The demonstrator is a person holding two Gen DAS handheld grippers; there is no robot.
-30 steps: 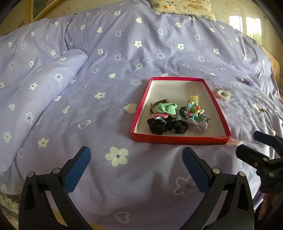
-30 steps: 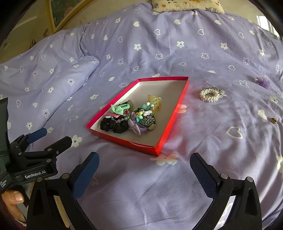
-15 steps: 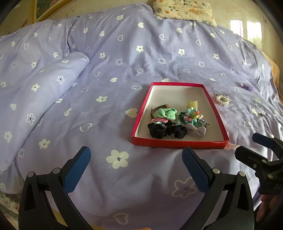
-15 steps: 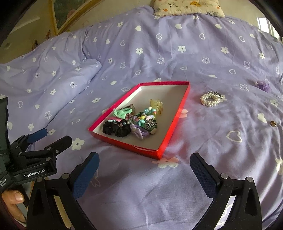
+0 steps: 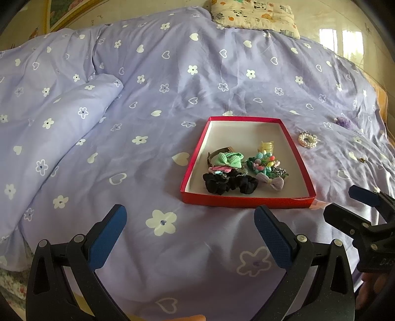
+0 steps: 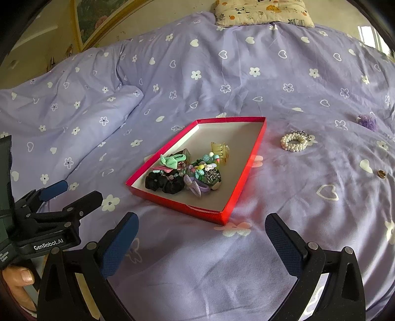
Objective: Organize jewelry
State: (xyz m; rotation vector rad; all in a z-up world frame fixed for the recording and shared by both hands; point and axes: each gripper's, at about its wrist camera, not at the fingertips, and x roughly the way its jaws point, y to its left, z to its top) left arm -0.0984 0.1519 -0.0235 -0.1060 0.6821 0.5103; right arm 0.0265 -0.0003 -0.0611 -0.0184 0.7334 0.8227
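Claws [image 5: 190,237] [image 6: 201,240] two, agape; tray [image 6: 243,168] one

- The bed [image 5: 172,98] has a purple cover with white flowers and hearts on it.
- A red tray [image 5: 195,158] lies flat in the middle of the bed.
- A pearl bracelet [image 6: 294,143] lies just beside the tray.
- A fluffy purple thing [image 6: 368,121] lies farther off.
- A small gold button [image 6: 382,173] lies near it.
- A pillow [image 5: 254,14] with animals sits at the far end.
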